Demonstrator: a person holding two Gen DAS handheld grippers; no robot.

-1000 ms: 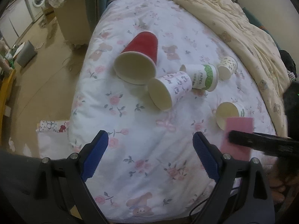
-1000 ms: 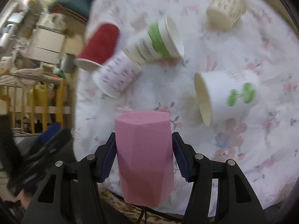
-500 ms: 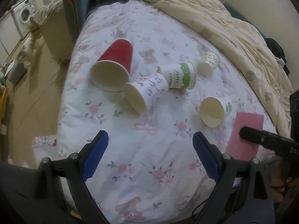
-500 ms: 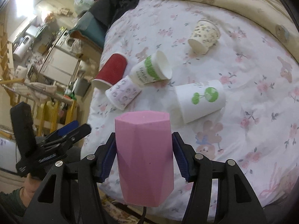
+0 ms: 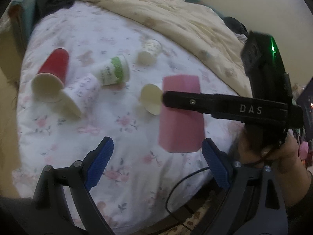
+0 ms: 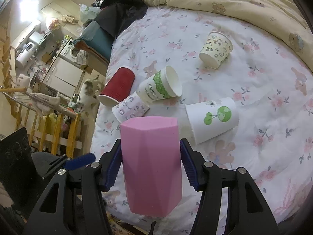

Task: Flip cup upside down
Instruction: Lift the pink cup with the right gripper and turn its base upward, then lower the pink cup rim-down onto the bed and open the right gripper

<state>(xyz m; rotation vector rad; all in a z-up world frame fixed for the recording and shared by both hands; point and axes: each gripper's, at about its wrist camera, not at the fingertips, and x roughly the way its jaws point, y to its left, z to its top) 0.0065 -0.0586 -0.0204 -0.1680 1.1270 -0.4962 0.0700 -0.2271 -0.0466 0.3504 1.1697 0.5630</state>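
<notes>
My right gripper (image 6: 150,164) is shut on a pink faceted cup (image 6: 151,164), held in the air above the near edge of the bed. The same pink cup (image 5: 181,125) shows in the left wrist view, crossed by the right gripper's black finger (image 5: 215,102). My left gripper (image 5: 156,160) is open and empty, just left of and below the pink cup. Several paper cups lie on their sides on the floral sheet: a red one (image 6: 118,87), a purple-patterned one (image 6: 131,107), a green-banded one (image 6: 160,87), a white one with a green tree (image 6: 213,119), and a small patterned one (image 6: 216,50).
A cream quilt (image 6: 254,5) is bunched along the far side of the bed. Dark clothes and a teal cushion (image 6: 97,39) lie at the bed's head. A yellow drying rack (image 6: 49,117), appliances and a cat (image 6: 86,94) are on the floor to the left.
The right gripper has lifted the pink cup higher and nearer the left gripper. The left gripper's view swung right, so the lying cups shifted left; it stays open.
</notes>
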